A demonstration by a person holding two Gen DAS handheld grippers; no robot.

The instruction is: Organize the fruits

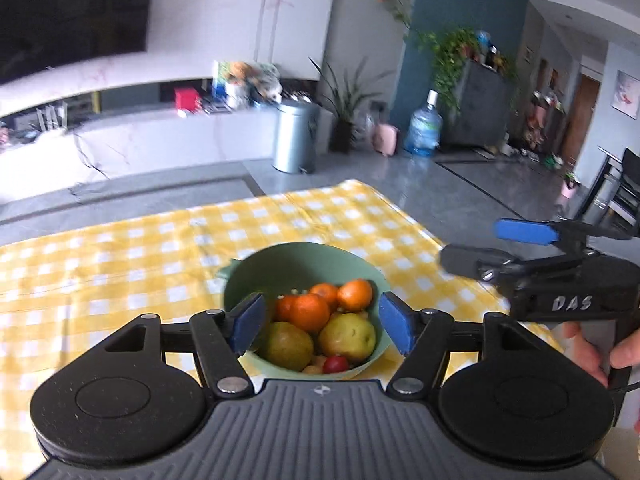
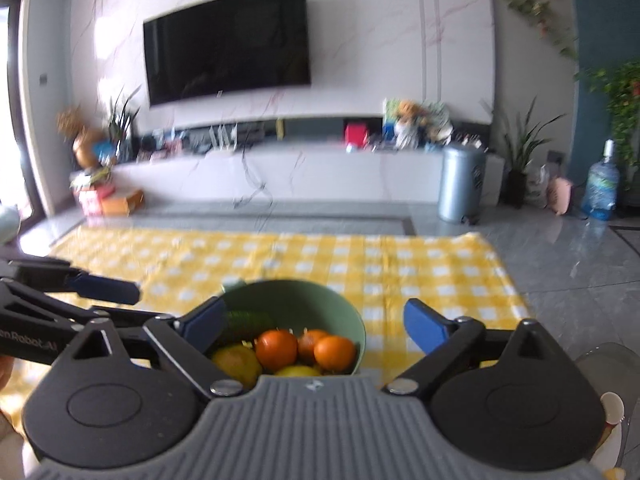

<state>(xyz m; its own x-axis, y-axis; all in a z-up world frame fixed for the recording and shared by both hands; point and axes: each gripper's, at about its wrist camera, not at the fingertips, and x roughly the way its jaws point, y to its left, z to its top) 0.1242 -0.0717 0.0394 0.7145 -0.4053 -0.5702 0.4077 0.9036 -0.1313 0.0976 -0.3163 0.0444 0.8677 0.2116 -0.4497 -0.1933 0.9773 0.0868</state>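
Note:
A green bowl [image 1: 280, 264] stands on the yellow checked tablecloth [image 1: 120, 264]. It holds three oranges [image 1: 310, 312], two yellow-green pears [image 1: 347, 337] and a small red fruit [image 1: 335, 365]. My left gripper [image 1: 322, 324] is open and empty, just above the bowl's near side. In the right wrist view the bowl [image 2: 320, 300] shows the oranges [image 2: 277, 349], a pear [image 2: 236, 362] and a green cucumber [image 2: 248, 320]. My right gripper [image 2: 316, 326] is open and empty over the bowl. The right gripper [image 1: 492, 246] shows at the right of the left view, the left gripper [image 2: 108, 290] at the left of the right view.
The table's far edge [image 2: 280, 232] borders a grey floor. A metal bin [image 2: 462, 180], a water bottle [image 2: 600, 192], potted plants [image 1: 348, 112] and a white TV bench [image 2: 280, 172] stand beyond. A glass edge [image 2: 612, 360] lies at the right.

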